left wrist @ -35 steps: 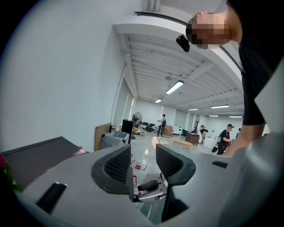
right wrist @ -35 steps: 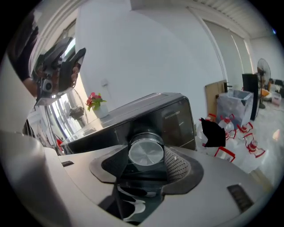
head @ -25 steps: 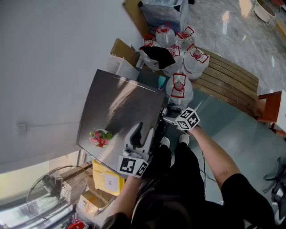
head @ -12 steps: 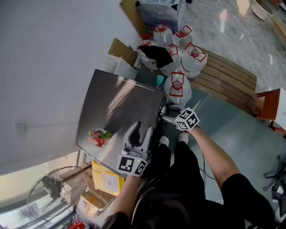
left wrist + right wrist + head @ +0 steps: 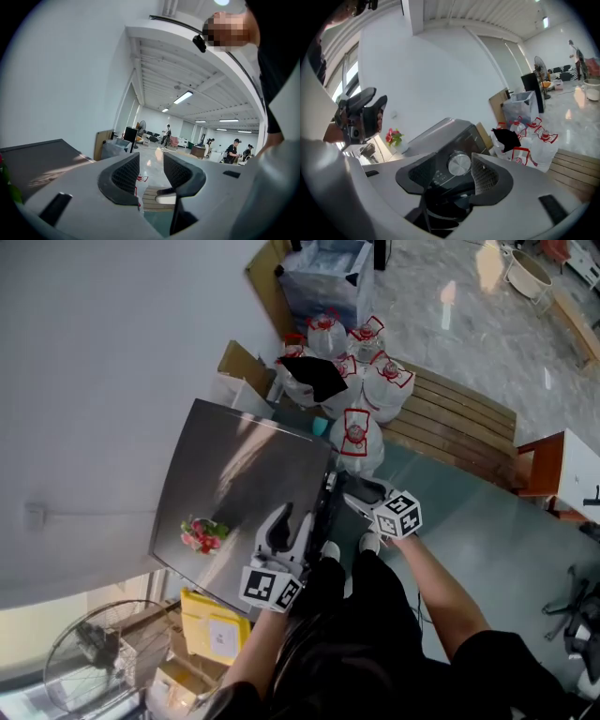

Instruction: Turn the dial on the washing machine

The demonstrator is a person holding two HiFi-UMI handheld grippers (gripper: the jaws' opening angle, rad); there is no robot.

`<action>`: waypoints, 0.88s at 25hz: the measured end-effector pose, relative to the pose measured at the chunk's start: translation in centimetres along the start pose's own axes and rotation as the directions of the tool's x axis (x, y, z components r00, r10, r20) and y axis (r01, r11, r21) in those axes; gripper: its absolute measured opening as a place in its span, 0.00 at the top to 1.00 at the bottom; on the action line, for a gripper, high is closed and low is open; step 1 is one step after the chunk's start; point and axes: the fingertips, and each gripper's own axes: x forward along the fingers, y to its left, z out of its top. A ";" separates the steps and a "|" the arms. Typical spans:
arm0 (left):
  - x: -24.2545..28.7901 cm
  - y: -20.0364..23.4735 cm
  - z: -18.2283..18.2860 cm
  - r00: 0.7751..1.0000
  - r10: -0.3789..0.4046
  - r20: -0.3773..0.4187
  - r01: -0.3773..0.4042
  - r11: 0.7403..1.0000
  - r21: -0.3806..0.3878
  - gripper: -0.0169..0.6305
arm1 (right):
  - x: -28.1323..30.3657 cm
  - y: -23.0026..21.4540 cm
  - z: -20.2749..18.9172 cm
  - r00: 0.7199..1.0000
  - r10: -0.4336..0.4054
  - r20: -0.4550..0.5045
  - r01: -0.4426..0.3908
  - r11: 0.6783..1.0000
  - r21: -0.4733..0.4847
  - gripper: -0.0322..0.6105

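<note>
Dial not made out in the head view: the washing machine (image 5: 246,479) shows only its steel top from above, its front seen edge-on. A small pot of flowers (image 5: 199,532) stands on the top near the wall-side corner. The left gripper (image 5: 289,517) sits over the near edge of the top. The right gripper (image 5: 352,488) is in front of the machine, level with its front edge and pointing at it. Water bottles (image 5: 356,432) are clustered beyond the machine, beside a wooden bench (image 5: 459,432). Left gripper view: the left gripper (image 5: 151,161) has its jaws well apart with nothing between them. They have just been closing a little. An open hall with people far off shows through the gap. Right gripper view: the right gripper (image 5: 453,174) has its jaws apart and grips nothing. The dial (image 5: 460,164) — round, silver, on the dark front panel of the washing machine (image 5: 440,133) — shows in the gap between the jaws, close to the right-hand jaw; contact cannot be told. The flowers (image 5: 393,137) stand on top at the left, the bottles (image 5: 529,136) to the right.
</note>
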 end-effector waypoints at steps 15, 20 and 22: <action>-2.7 -4.0 3.6 0.972 -0.222 0.072 0.221 0.975 0.021 0.87 | -16.1 7.9 8.1 0.900 -0.358 0.250 0.370 0.929 -0.001 0.94; -3.6 -5.8 3.7 0.956 -0.286 0.063 0.283 0.958 0.045 0.93 | -18.8 12.0 9.3 0.880 -0.359 0.312 0.404 0.910 -0.094 0.94; -3.6 -6.0 3.3 0.957 -0.287 0.038 0.285 0.957 0.060 0.95 | -19.9 12.6 9.6 0.847 -0.414 0.332 0.466 0.881 -0.090 0.94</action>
